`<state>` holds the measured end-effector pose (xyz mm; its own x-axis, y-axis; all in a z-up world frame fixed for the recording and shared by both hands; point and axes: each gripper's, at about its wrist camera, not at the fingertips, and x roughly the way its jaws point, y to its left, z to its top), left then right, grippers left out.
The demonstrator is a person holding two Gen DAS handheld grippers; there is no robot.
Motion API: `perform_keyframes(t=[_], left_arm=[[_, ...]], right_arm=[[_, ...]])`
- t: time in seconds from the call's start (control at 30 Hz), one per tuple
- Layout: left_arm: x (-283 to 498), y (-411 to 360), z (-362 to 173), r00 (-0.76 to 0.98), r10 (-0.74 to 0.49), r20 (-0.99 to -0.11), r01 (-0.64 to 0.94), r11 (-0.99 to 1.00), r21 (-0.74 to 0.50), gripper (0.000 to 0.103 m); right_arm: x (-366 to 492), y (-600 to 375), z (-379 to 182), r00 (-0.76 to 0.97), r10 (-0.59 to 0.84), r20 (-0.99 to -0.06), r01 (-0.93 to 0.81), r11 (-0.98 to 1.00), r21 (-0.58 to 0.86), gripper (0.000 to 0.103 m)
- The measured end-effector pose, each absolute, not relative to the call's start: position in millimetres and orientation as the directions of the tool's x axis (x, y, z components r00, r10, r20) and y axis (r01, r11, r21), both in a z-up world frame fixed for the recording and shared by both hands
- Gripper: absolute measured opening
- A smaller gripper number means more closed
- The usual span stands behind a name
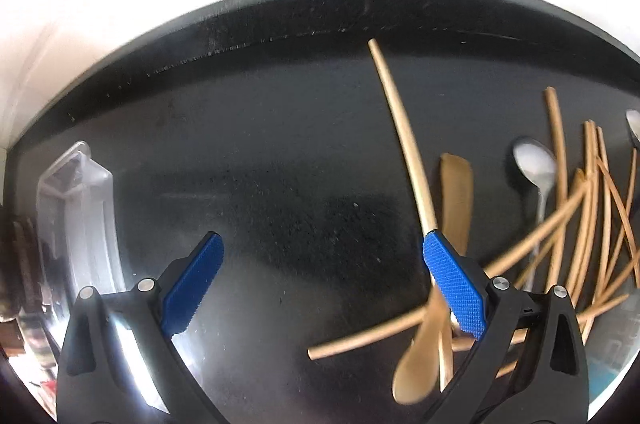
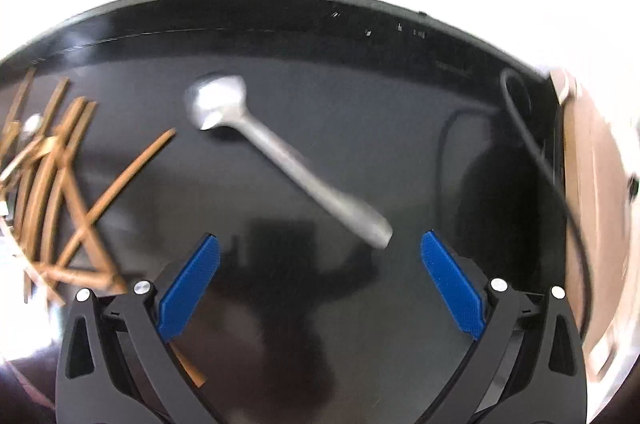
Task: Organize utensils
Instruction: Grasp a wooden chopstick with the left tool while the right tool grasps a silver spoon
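Right now metal spoon [image 2: 280,152] ahead of splayed right hand-held gripper [image 2: 320,268].

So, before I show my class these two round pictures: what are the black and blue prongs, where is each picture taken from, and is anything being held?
Each picture comes from a fisheye camera on a hand-held gripper, looking along its two blue-padded fingers. There is no robot; a person carries one gripper in each hand.

The left gripper is open above a black table. Near its right finger lie a wooden spoon, a heap of wooden chopsticks and a metal spoon. A clear plastic container sits far left.

The right gripper is open too, with a metal spoon ahead.

Nothing is held.
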<state>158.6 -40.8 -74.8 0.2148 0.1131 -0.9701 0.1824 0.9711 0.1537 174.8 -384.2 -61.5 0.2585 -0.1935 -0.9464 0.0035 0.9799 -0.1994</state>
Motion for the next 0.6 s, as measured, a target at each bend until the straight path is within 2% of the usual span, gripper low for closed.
perform_keyframes(t=[0.13, 0.3, 0.47, 0.6], left_arm=[[187, -33, -86, 0.182, 0.102, -0.978, 0.15, 0.98, 0.13, 0.097], [214, -30, -95, 0.179, 0.094, -0.979, 0.138, 0.983, 0.12, 0.097], [236, -35, -97, 0.183, 0.084, -0.979, 0.123, 0.986, 0.108, 0.097], [233, -47, -100, 0.181, 0.096, -0.979, 0.135, 0.983, 0.121, 0.097]], right_arm=[[204, -396, -80, 0.245, -0.222, -0.944, -0.029, 0.971, -0.236, 0.097], [224, -405, -86, 0.283, -0.157, -0.946, -0.021, 0.985, -0.17, 0.097], [240, -426, -100, 0.296, -0.022, -0.955, 0.051, 0.999, -0.007, 0.098], [241, -425, -98, 0.333, -0.025, -0.943, 0.042, 0.999, -0.012, 0.098]])
